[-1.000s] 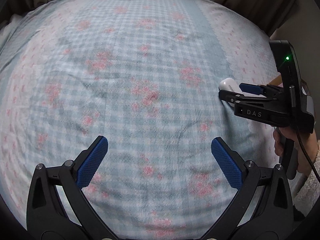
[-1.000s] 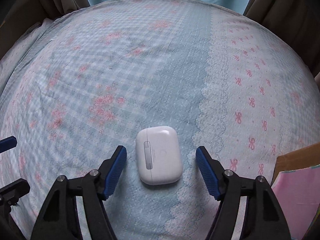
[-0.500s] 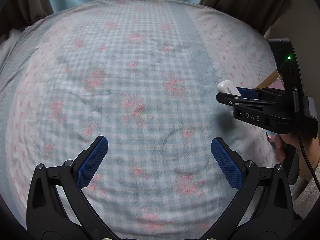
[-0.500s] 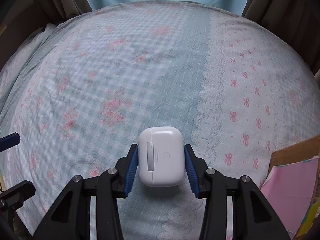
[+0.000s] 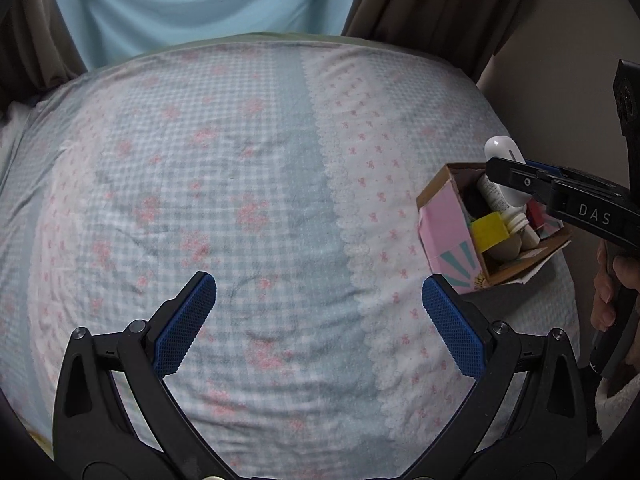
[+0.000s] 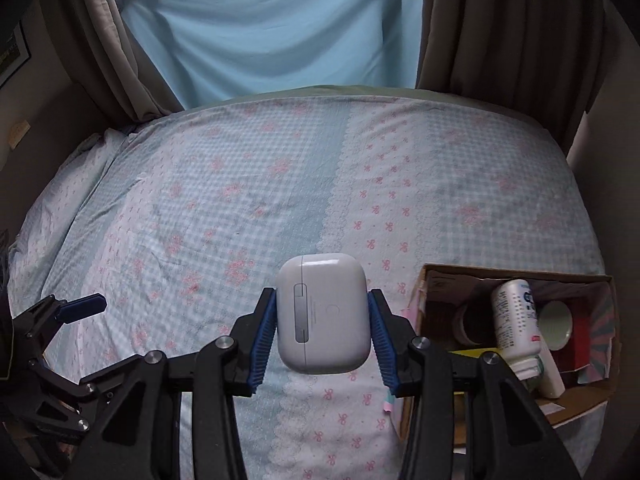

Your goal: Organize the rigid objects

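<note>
Dim, soft light; fisheye-bent edges

One earbud case [image 6: 323, 314], one box [image 6: 516, 276], one bottle [image 6: 516, 320], two tongs.

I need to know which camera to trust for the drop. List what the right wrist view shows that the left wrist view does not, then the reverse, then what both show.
Only the right wrist view shows the earbud case's hinge and front face, clamped between the right gripper's blue pads, plus a white cup in the box.

Only the left wrist view shows the left gripper's own open fingers, a yellow block in the box and the person's hand on the right gripper's handle.

Both show the cardboard box, the white bottle inside it, and the patterned bedsheet.
</note>
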Tool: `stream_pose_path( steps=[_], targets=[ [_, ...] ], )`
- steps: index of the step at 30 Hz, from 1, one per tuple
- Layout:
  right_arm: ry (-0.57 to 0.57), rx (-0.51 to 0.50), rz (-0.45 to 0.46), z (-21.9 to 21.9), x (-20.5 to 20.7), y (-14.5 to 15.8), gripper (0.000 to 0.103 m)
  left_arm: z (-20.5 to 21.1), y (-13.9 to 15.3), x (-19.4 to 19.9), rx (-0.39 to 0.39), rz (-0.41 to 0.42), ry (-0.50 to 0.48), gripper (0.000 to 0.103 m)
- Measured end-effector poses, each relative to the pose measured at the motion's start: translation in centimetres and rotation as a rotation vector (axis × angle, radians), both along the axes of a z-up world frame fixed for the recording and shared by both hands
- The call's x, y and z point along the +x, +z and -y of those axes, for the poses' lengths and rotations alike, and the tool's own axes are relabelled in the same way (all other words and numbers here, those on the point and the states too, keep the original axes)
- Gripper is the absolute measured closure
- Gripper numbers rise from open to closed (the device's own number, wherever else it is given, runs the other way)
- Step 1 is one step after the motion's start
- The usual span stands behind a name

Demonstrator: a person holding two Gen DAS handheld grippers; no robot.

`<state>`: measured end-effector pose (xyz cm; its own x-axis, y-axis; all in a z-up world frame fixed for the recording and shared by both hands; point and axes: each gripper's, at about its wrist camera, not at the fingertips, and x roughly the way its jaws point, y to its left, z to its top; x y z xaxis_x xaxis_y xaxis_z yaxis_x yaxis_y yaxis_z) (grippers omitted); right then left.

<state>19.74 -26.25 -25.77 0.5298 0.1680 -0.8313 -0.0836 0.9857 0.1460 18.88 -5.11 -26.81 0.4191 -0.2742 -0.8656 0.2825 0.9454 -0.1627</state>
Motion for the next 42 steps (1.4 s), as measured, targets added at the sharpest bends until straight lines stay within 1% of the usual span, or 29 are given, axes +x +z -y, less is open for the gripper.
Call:
stream_pose_path(
  steps=[4,7,11,16,21,24,29,31,33,34,35,39,42],
  targets=[
    [-0.076,-0.014,-0.008,6.1,-1.8,1.2,0.062,3.8,1.5,-1.4,-0.016,0.004,-0.012,0.001],
    [-0.128,-0.033,-0.033,10.8,-2.8,0.9,0.062,6.8,1.9,-2.1,-0.027,0.0,-0.026,0.001],
    [-0.181,-0.043,-0.088,16.8,-3.4,-1.0,0.062,10.5,1.4,-2.6,-0.012,-0.003,-0.057,0.001],
    [-0.218,-0.031,-0.172,22.7,-2.9,-5.0,0.062,14.2,0.7,-2.5,0.014,-0.01,-0.068,0.001],
    [-0.205,-0.024,-0.27,25.9,-1.8,-9.2,0.062,16.2,-0.2,-2.6,0.029,-0.039,-0.052,0.001],
    [-0.196,-0.003,-0.3,26.8,-1.5,-10.5,0.062,17.0,-0.7,-2.8,0.05,-0.051,-0.046,0.001],
    [-0.193,0.008,-0.322,27.2,-0.8,-11.3,0.061,17.5,-0.8,-3.0,0.056,-0.054,-0.039,0.001],
    [-0.204,0.015,-0.309,27.4,-0.8,-11.3,0.05,17.5,-0.7,-3.0,0.059,-0.053,-0.036,0.001],
    [-0.22,0.022,-0.295,27.6,-0.9,-11.1,0.011,17.5,-0.6,-3.0,0.059,-0.051,-0.029,0.001],
    [-0.231,0.02,-0.283,27.7,-1.0,-10.9,0.005,17.4,-0.5,-3.1,0.058,-0.05,-0.026,0.001],
    [-0.241,0.022,-0.274,27.8,-1.2,-10.6,0.002,17.3,-0.5,-3.0,0.057,-0.05,-0.022,0.001],
    [-0.27,0.058,-0.287,28.4,-1.6,-10.2,0.002,16.9,-0.1,-3.2,0.051,-0.046,-0.02,0.001],
    [-0.284,0.05,-0.275,28.1,-2.3,-9.5,0.002,16.4,0.4,-3.4,0.05,-0.034,-0.024,0.001]
  ],
)
